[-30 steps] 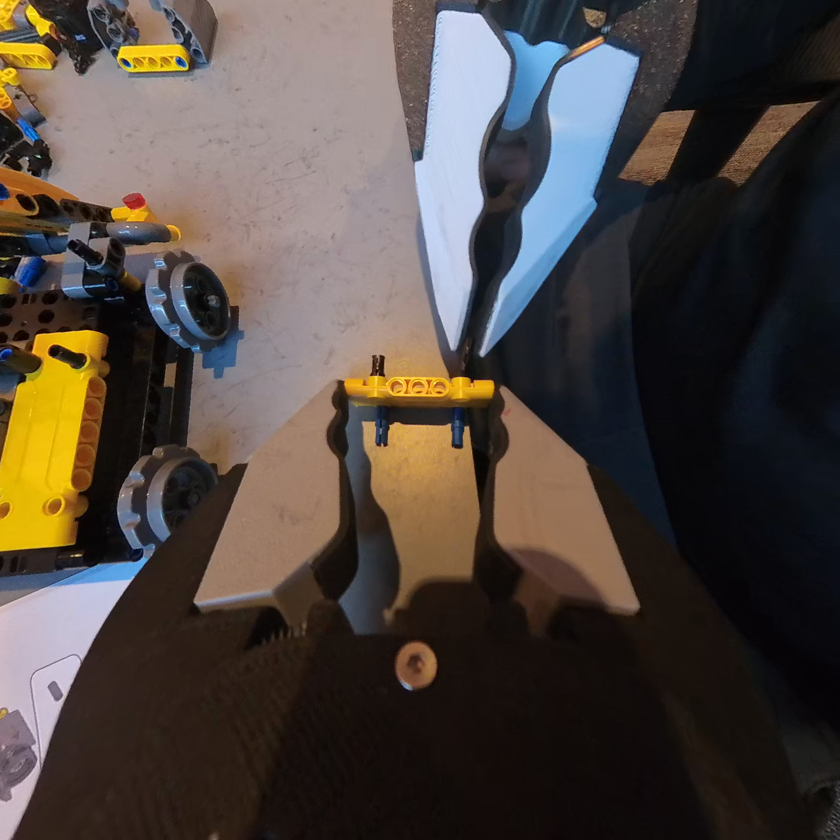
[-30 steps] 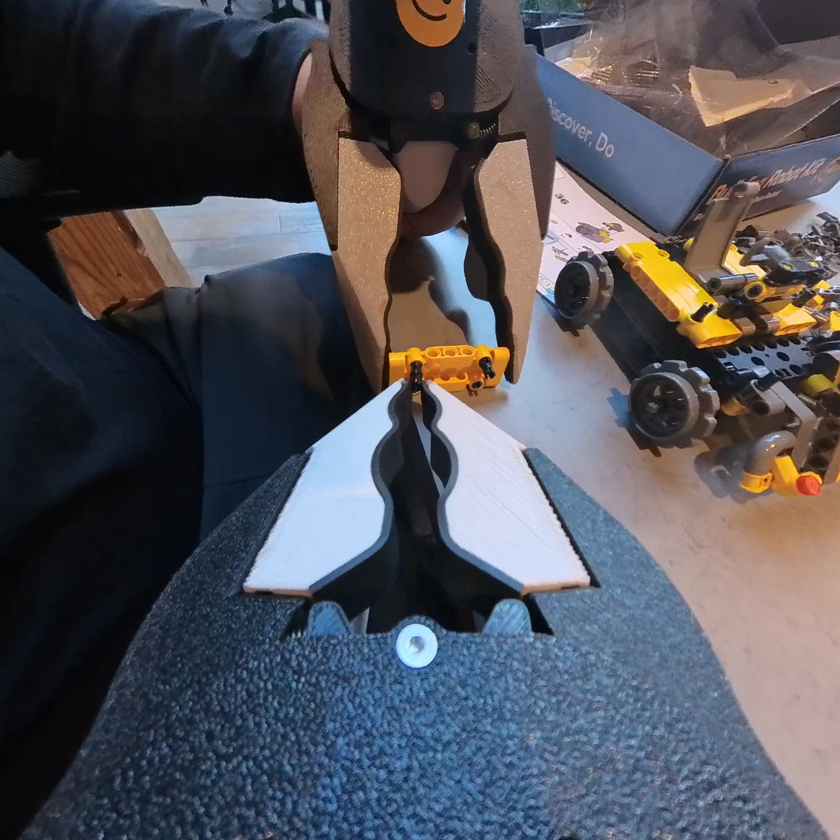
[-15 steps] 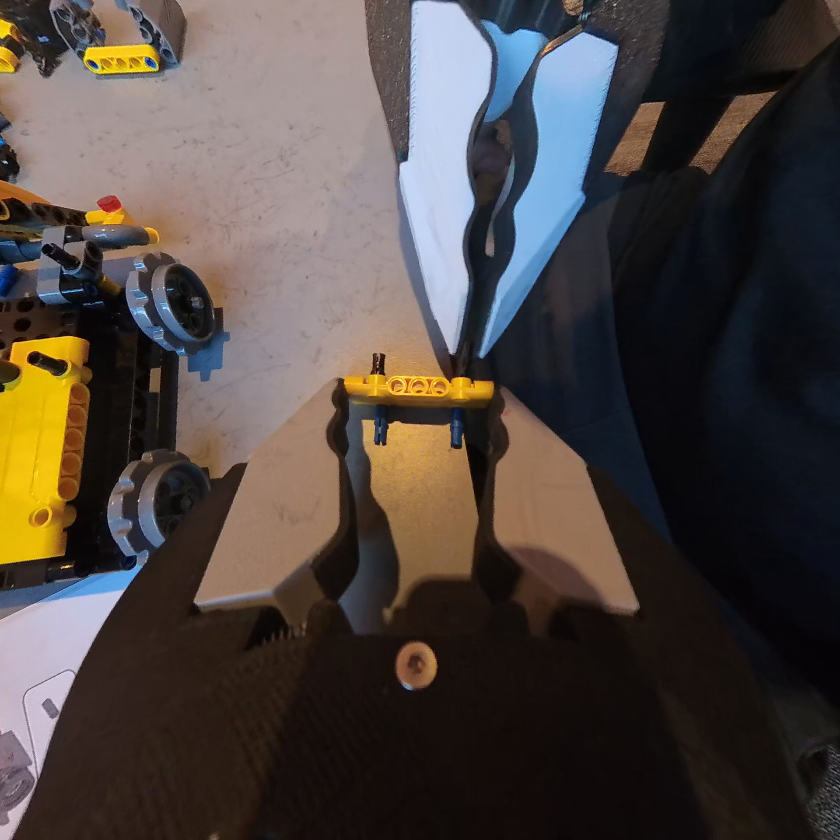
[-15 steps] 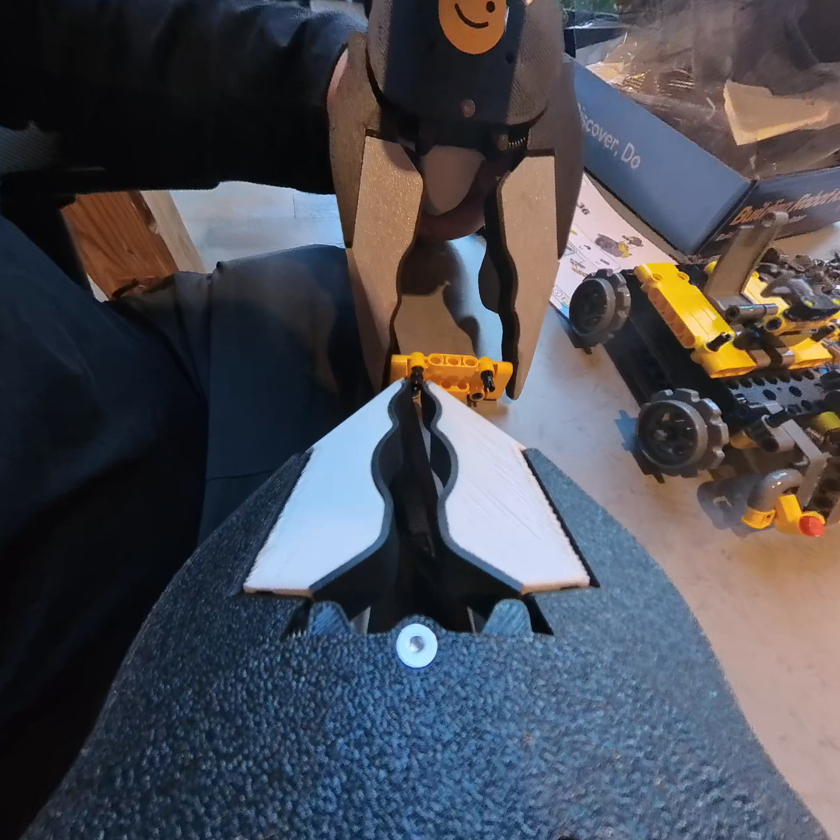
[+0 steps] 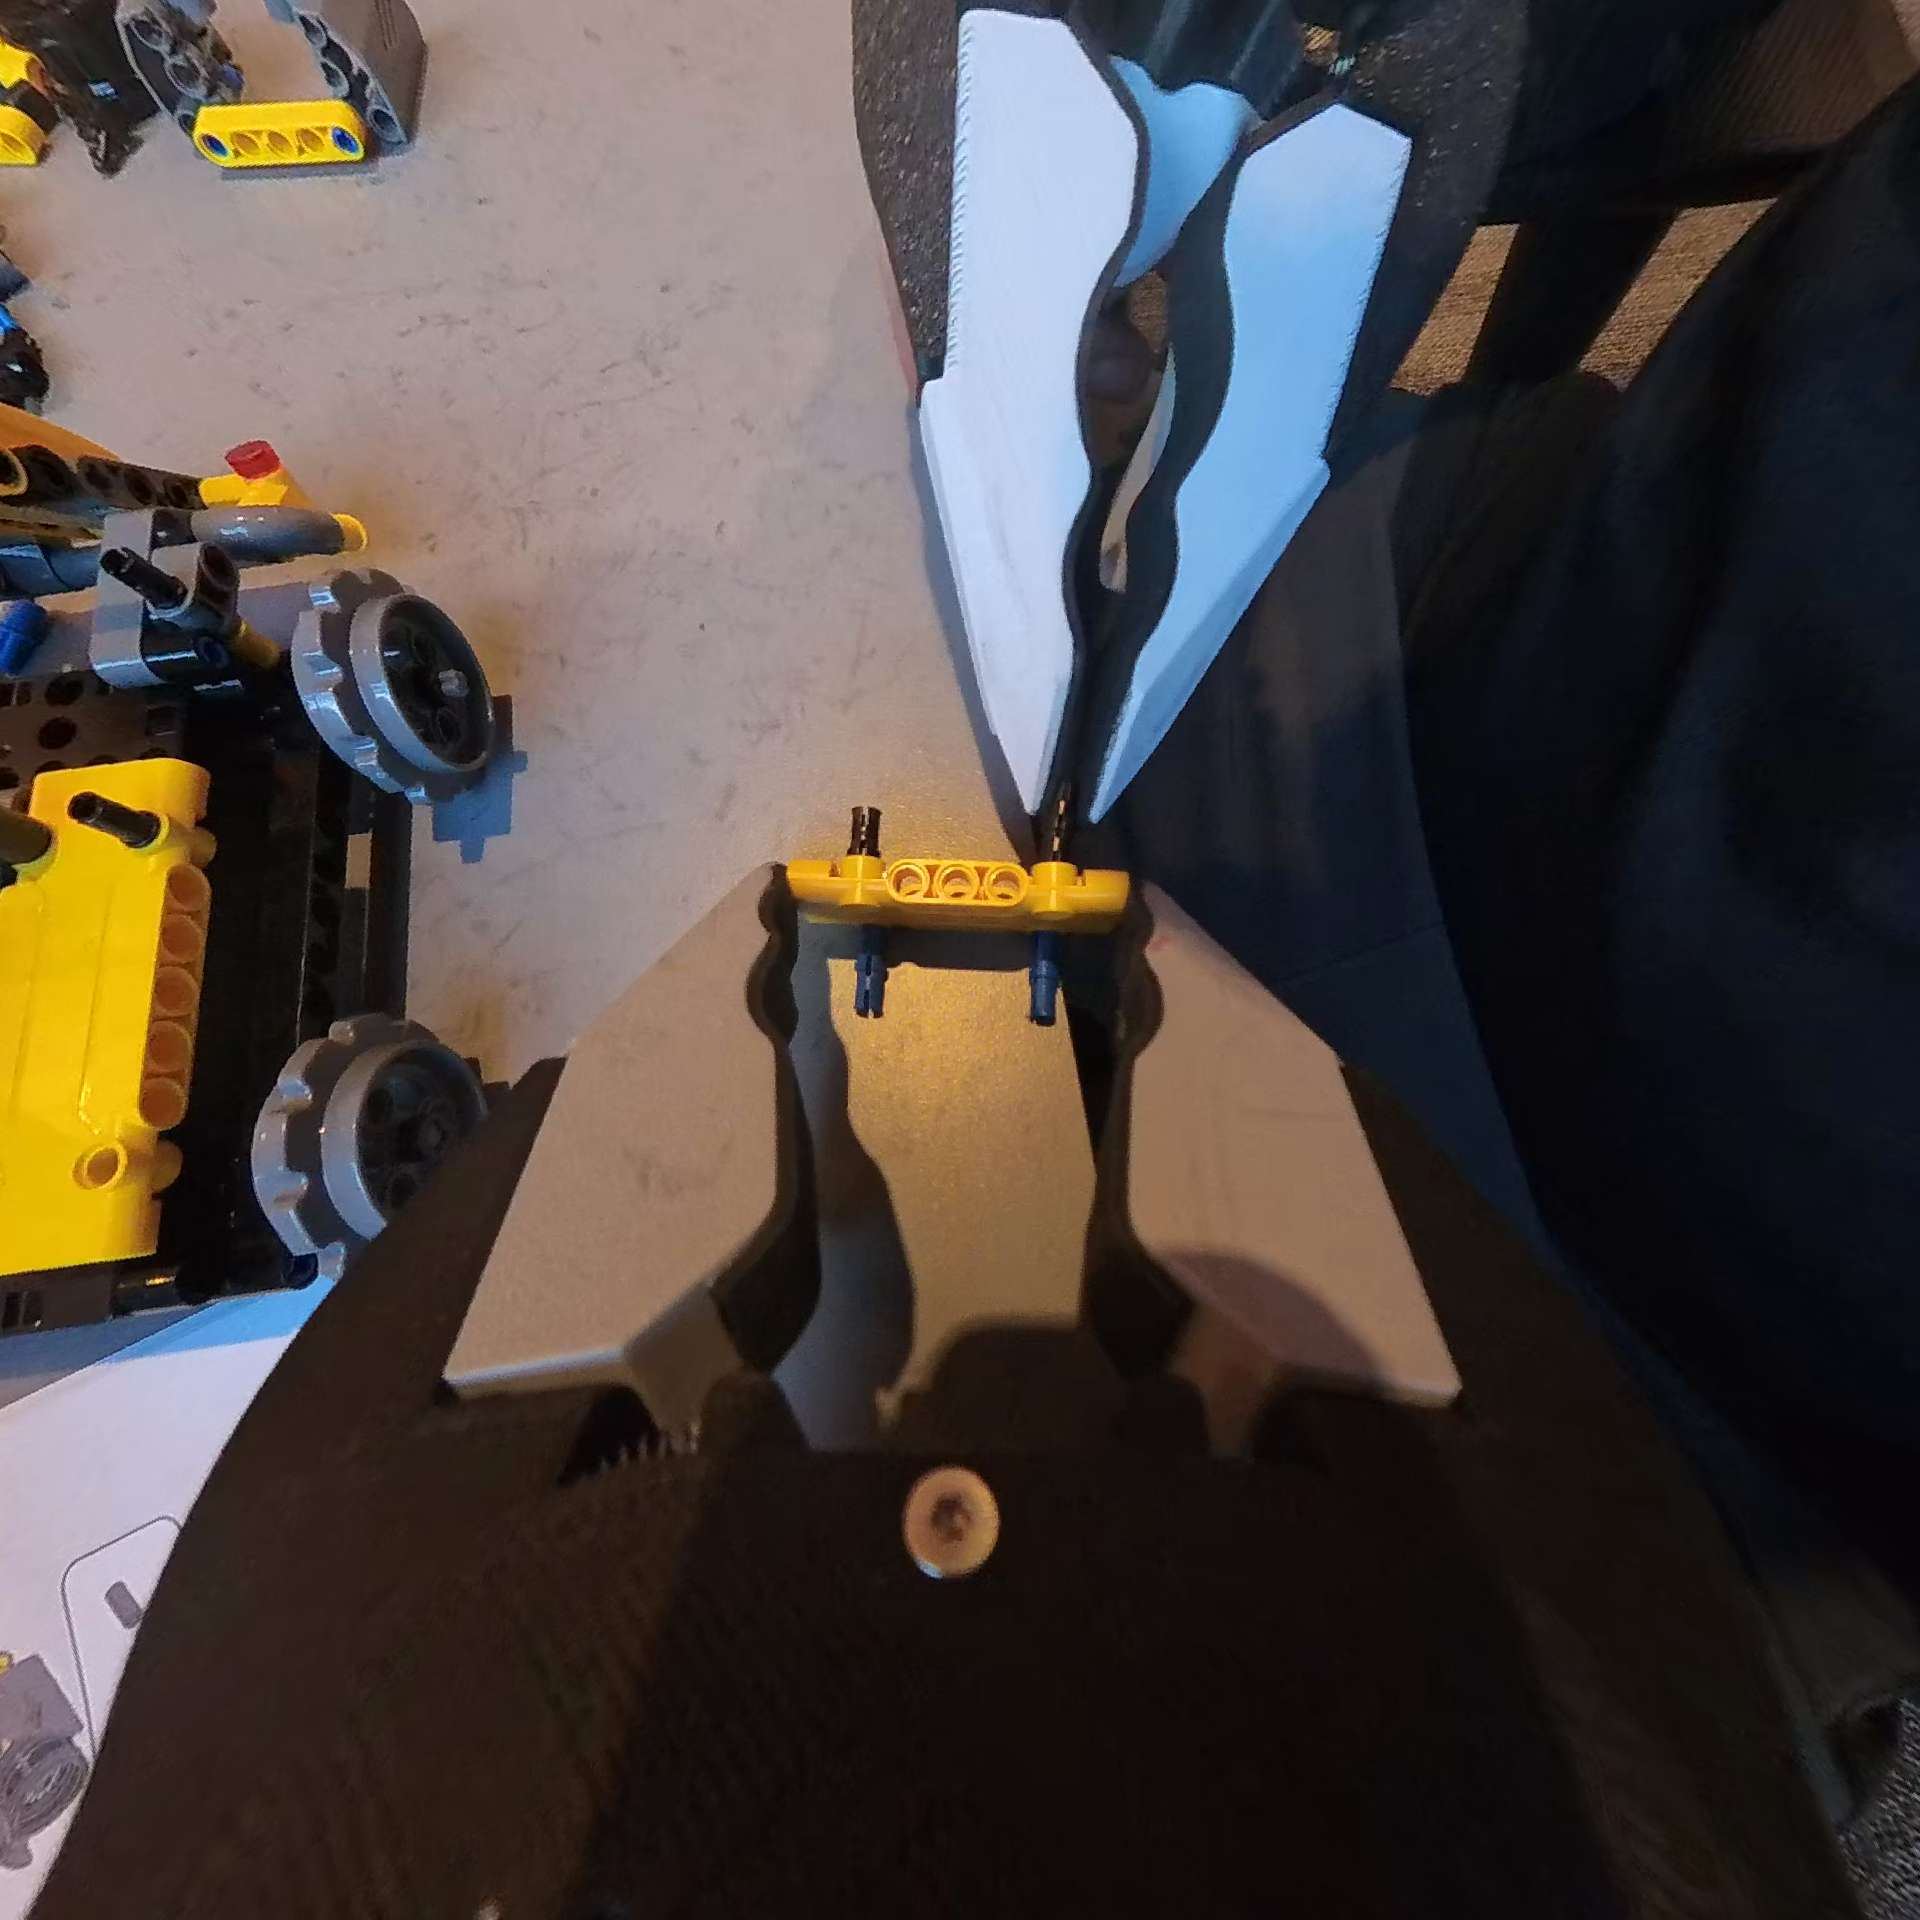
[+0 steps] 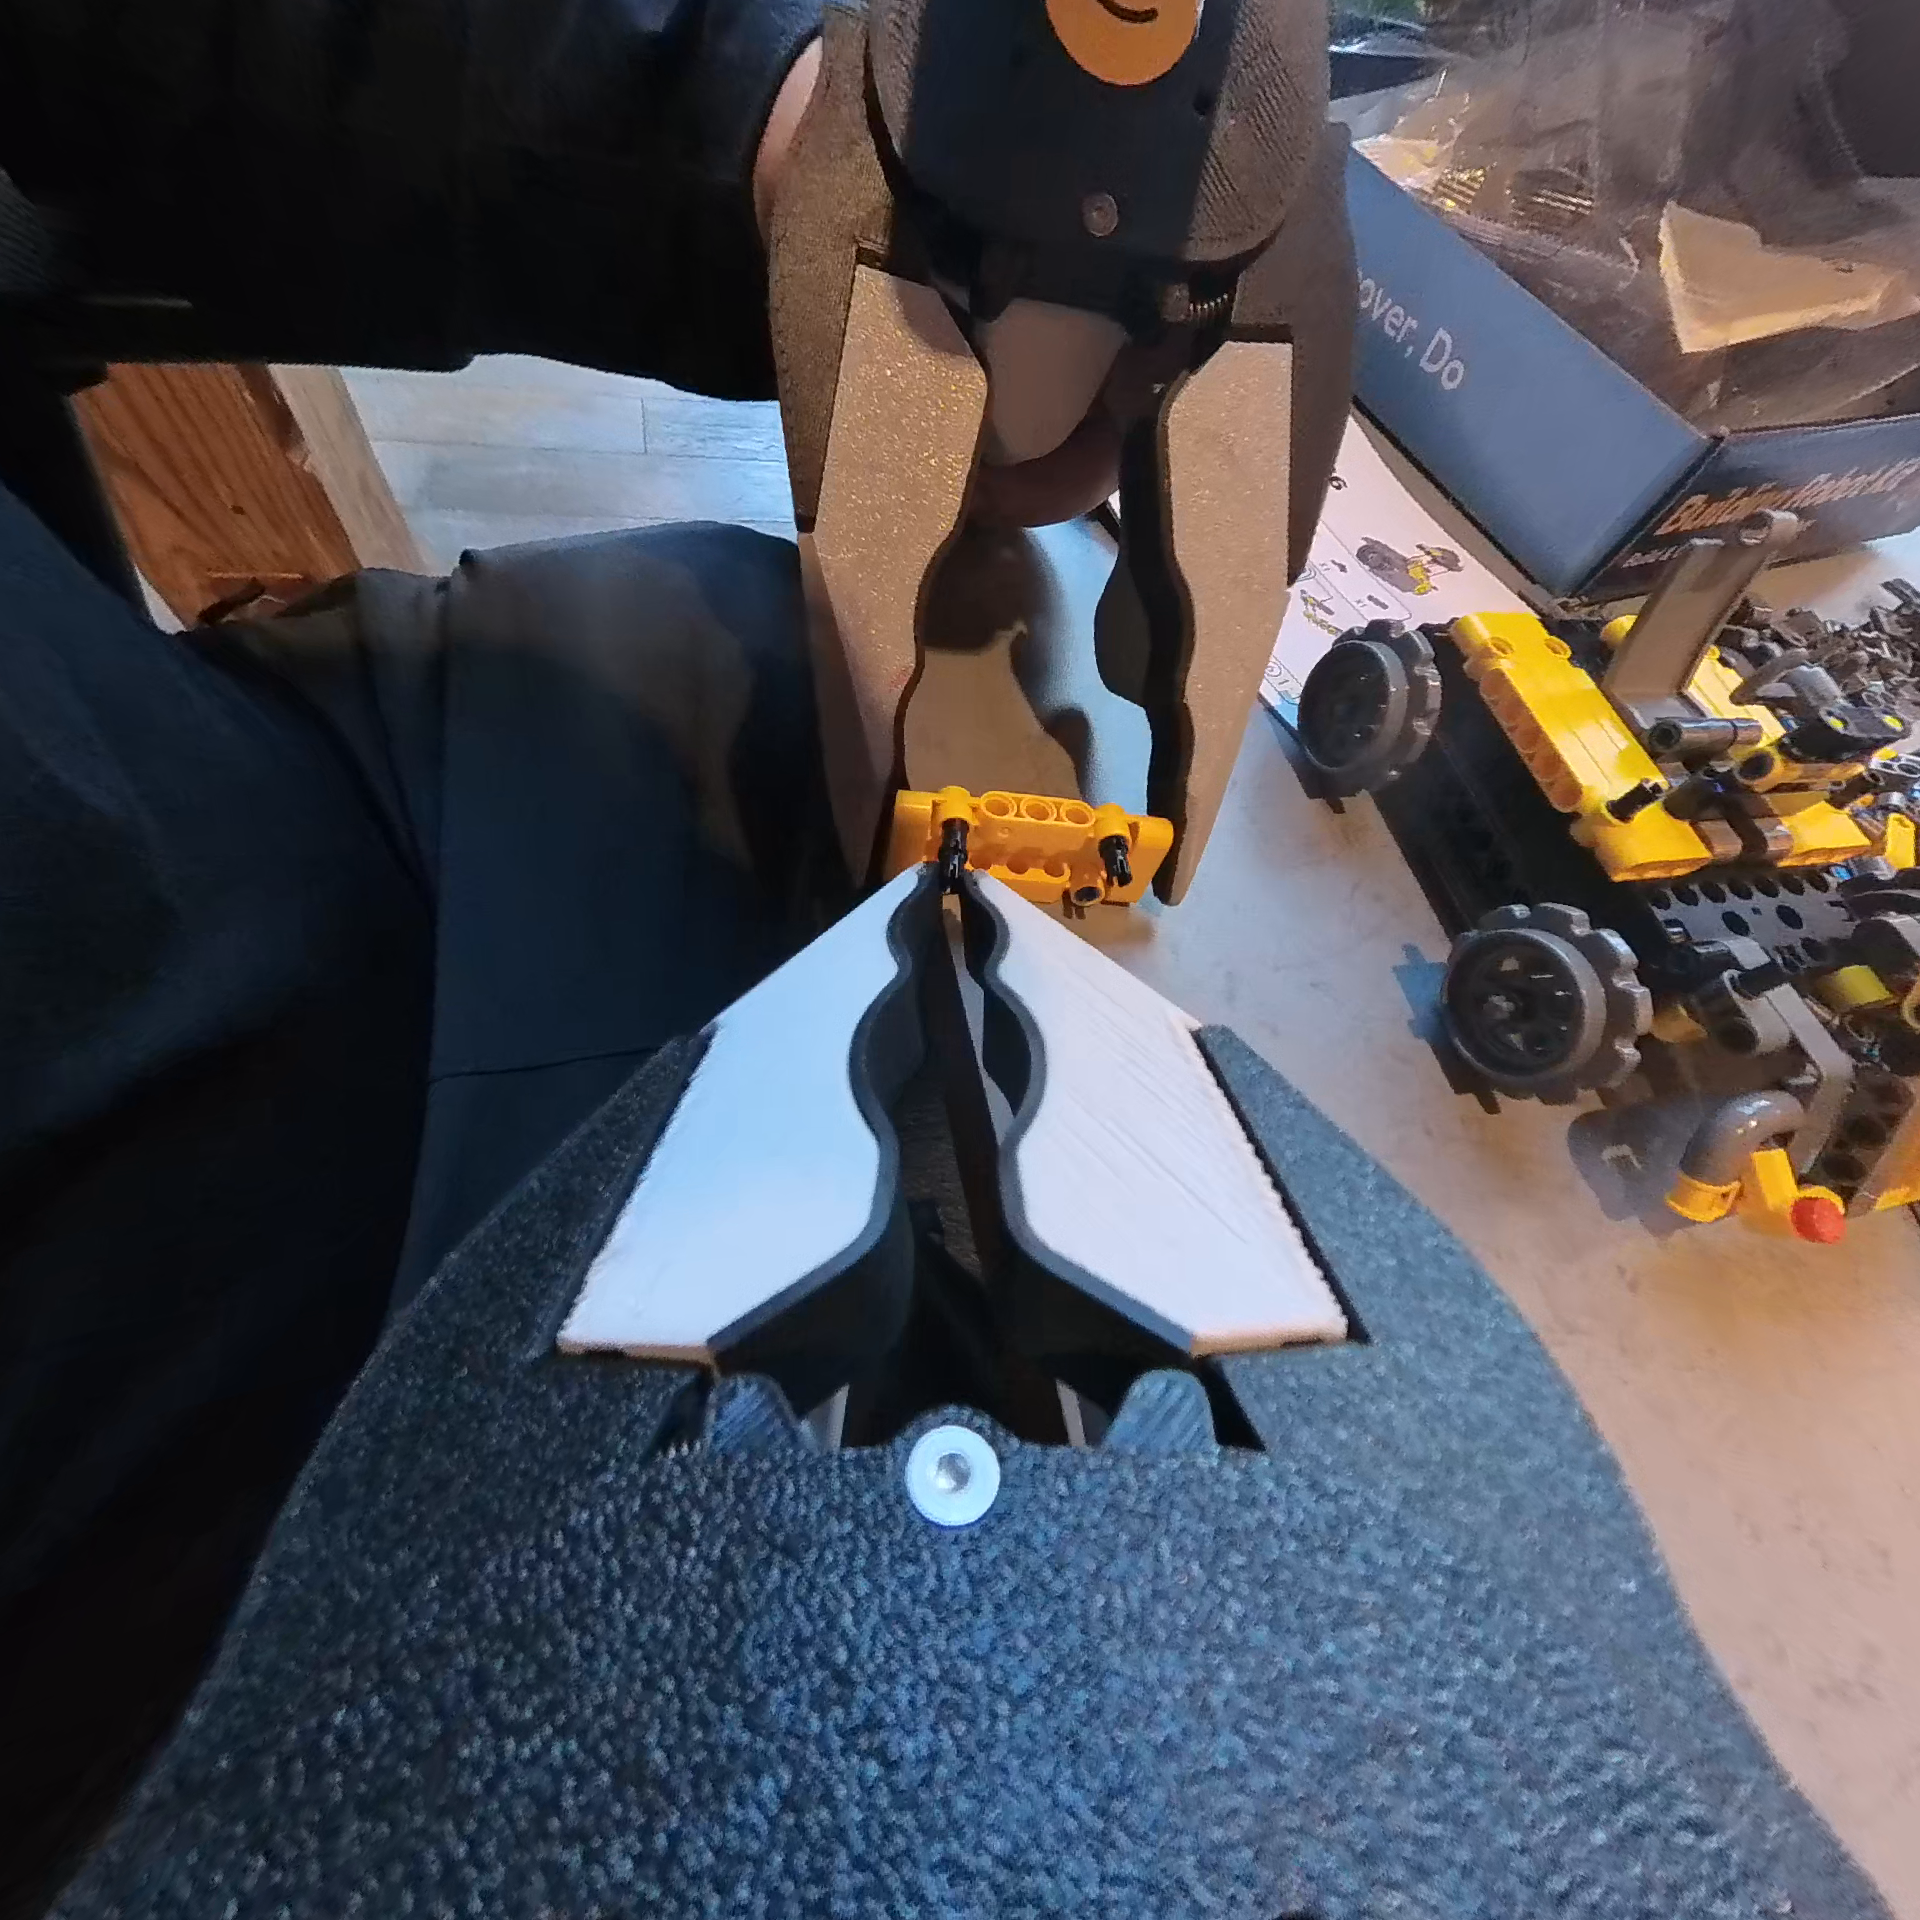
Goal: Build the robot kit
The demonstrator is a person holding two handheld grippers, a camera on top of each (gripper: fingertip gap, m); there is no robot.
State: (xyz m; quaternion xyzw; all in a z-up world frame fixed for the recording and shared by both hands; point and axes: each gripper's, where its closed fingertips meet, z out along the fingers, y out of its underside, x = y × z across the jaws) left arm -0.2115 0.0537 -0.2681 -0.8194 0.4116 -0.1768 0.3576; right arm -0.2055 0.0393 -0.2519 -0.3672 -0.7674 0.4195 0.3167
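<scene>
Left hand-held gripper (image 5: 956,894): grey fingers clamped end-to-end on yellow brick (image 5: 956,888), held over bench (image 5: 623,416) edge. Brick has 2 blue pins toward camera, 1 black peg (image 5: 864,828) at 12 o'clock.

Right hand-held gripper (image 6: 951,878): white fingers pinched together on 2nd black peg (image 6: 949,847), tip touching brick's end.

Yellow/black toy vehicle (image 5: 114,935) w/ grey wheels at 9 o'clock of brick, well apart. Blue box (image 6: 1558,436) beyond vehicle, right view.
</scene>
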